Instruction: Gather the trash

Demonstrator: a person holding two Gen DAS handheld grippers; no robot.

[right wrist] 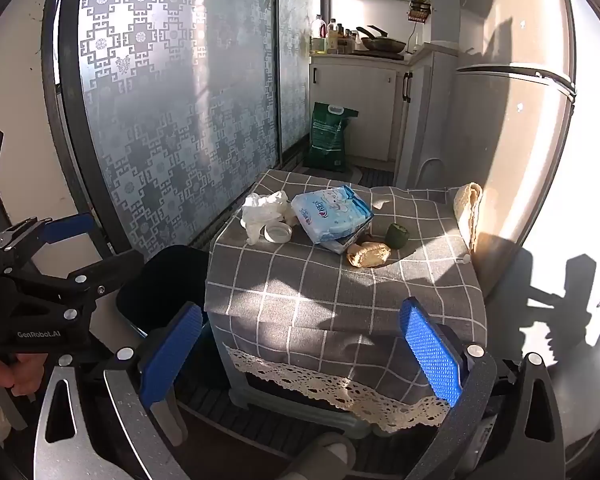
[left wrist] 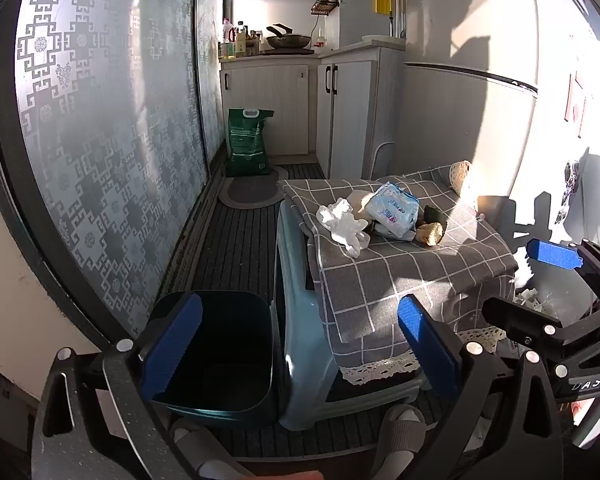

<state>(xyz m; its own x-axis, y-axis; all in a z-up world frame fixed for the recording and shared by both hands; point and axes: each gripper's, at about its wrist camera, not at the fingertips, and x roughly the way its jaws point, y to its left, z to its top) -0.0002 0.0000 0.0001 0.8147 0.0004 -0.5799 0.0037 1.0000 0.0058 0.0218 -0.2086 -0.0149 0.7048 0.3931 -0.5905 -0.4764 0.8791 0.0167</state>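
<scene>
Both grippers, left gripper (left wrist: 300,344) and right gripper (right wrist: 300,348), hover with fingers spread wide and empty. Trash sits on a checked cloth (right wrist: 300,280) over a stool: crumpled tissue (right wrist: 262,210), blue wipes packet (right wrist: 332,214), brown scrap (right wrist: 368,254). A dark bin (left wrist: 216,356) stands left, beside it.

Left tongs (left wrist: 300,344) and right tongs (right wrist: 300,348) wide apart, tilted downward, empty.
</scene>
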